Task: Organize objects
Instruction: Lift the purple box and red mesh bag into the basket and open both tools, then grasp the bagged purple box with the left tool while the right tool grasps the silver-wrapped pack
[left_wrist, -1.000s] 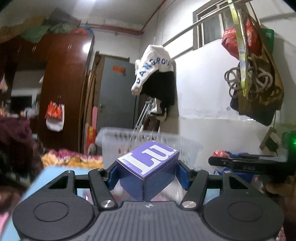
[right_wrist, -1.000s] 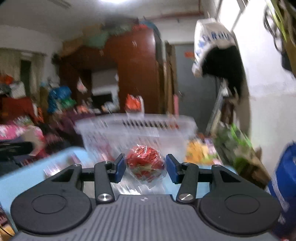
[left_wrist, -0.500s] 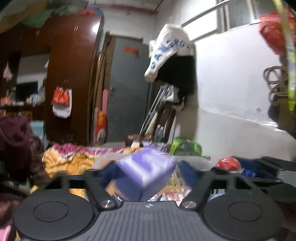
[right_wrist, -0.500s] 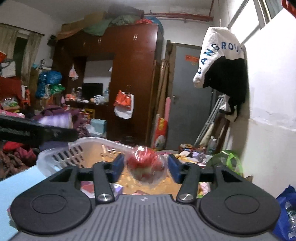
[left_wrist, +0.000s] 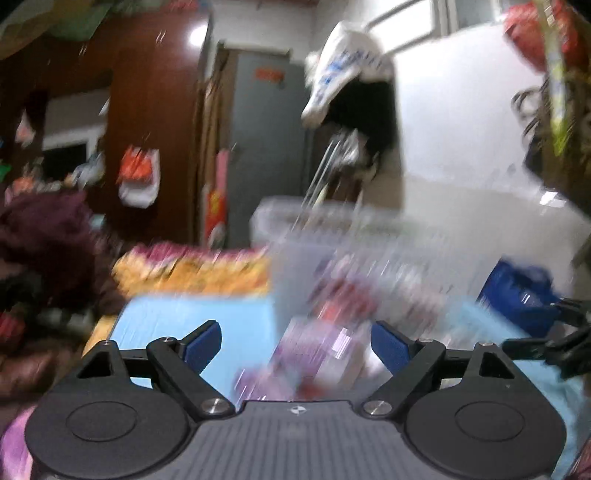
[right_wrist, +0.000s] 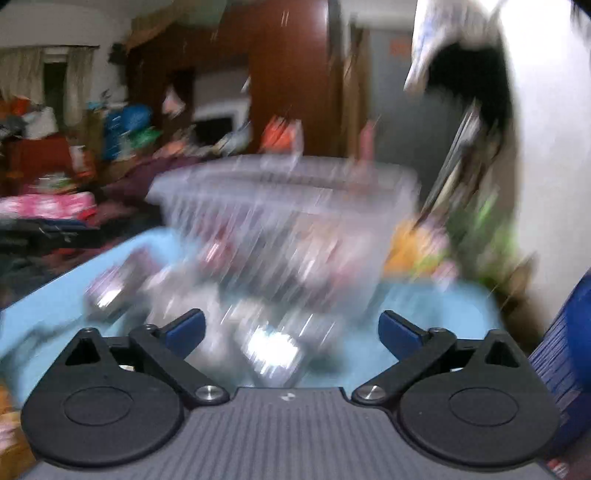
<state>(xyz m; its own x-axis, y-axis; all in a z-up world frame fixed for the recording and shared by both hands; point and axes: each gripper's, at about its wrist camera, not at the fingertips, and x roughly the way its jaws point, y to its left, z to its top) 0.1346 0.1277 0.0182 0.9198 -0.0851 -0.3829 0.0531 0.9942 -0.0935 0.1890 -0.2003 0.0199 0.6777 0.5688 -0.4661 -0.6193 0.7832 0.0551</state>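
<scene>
The translucent white slotted basket (right_wrist: 288, 206) stands at frame center of the right wrist view, on the light blue desk (right_wrist: 51, 314); heavy motion blur leaves its contents unreadable. Blurred small packets (right_wrist: 273, 350) lie on the desk in front of it, lower center. The right tongs (right_wrist: 291, 330) are spread wide and empty. The left tongs (left_wrist: 295, 343) are likewise spread and empty, with the basket (left_wrist: 369, 240) right of center. The desk edge runs along the lower left; bare blue surface lies at left.
</scene>
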